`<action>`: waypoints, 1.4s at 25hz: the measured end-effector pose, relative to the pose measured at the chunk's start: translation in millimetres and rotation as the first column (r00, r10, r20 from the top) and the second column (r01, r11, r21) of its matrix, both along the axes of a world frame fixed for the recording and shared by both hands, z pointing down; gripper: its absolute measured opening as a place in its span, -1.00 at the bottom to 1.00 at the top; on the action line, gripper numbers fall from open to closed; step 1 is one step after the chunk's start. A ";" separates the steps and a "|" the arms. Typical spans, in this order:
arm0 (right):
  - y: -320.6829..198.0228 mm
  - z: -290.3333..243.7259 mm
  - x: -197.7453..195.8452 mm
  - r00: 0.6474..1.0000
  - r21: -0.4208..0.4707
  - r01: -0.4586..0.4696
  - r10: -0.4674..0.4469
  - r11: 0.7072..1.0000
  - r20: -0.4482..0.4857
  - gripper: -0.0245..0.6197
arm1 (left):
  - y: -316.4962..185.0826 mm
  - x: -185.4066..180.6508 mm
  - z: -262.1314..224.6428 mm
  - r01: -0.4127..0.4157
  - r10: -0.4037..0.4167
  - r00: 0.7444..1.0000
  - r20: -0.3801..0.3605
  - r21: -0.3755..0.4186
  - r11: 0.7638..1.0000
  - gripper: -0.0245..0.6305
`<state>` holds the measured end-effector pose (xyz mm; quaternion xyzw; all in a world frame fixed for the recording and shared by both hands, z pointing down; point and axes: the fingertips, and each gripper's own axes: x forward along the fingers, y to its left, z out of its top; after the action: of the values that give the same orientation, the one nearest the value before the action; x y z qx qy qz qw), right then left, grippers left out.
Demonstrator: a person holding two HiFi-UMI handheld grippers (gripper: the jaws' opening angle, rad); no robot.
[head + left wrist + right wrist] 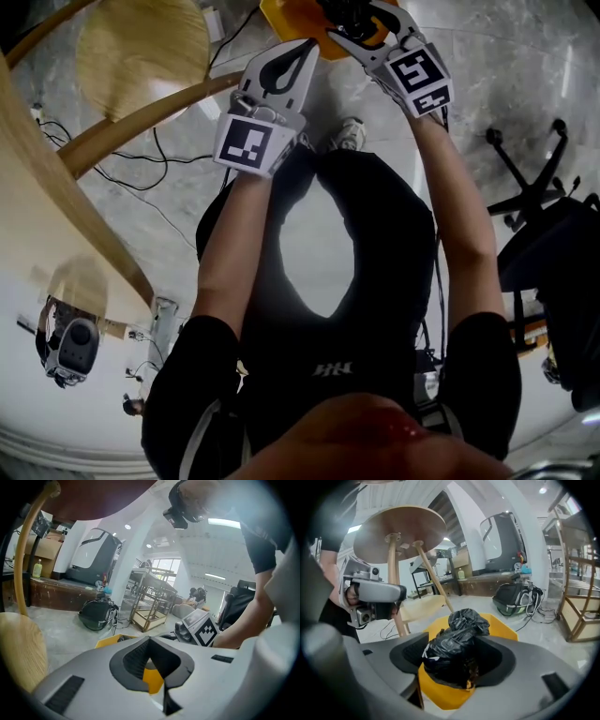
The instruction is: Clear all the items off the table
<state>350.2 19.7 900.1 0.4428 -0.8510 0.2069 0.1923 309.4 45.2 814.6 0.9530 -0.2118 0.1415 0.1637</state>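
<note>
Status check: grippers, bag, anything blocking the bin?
Left gripper shut, empty. Right gripper shut on black plastic bag, over yellow bin. Nothing seen blocking the drop.

A black swivel office chair [544,239] stands at three o'clock on the grey marble floor [497,66]; in the left gripper view, a dark backpack [96,615] lies at nine o'clock.

The bag [454,653] sits between the jaws of your right gripper [361,23], directly above the bin [286,19] on the floor. Your left gripper [292,61] is just left of it, and the round table [401,527] stands further left.
</note>
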 end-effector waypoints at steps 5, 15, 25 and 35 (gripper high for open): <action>4.9 -14.2 -11.6 1.000 -0.010 0.001 -0.001 1.000 -0.012 0.04 | 4.3 -12.9 -11.4 0.007 -0.007 1.000 -0.001 -0.032 0.999 -0.89; 24.4 -200.8 1.6 1.000 0.139 -0.027 0.026 0.990 0.015 -0.91 | 52.4 13.4 -140.1 -0.030 0.028 0.998 -0.054 -0.042 0.999 -0.89; 99.5 -487.9 -12.8 0.991 0.245 -0.051 0.018 0.968 0.136 -0.91 | 122.6 13.9 -400.1 -0.057 0.059 0.988 -0.145 0.014 0.998 -0.89; 198.6 -991.1 -234.2 0.964 0.453 0.196 -0.256 0.870 0.074 -0.91 | 189.9 -204.5 -894.6 0.021 0.029 0.958 -0.285 0.169 0.985 -0.89</action>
<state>116.0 218.3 -91.0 0.3575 -0.9323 0.0130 0.0532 104.9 235.1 -80.0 0.9744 -0.1952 -0.0161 0.1105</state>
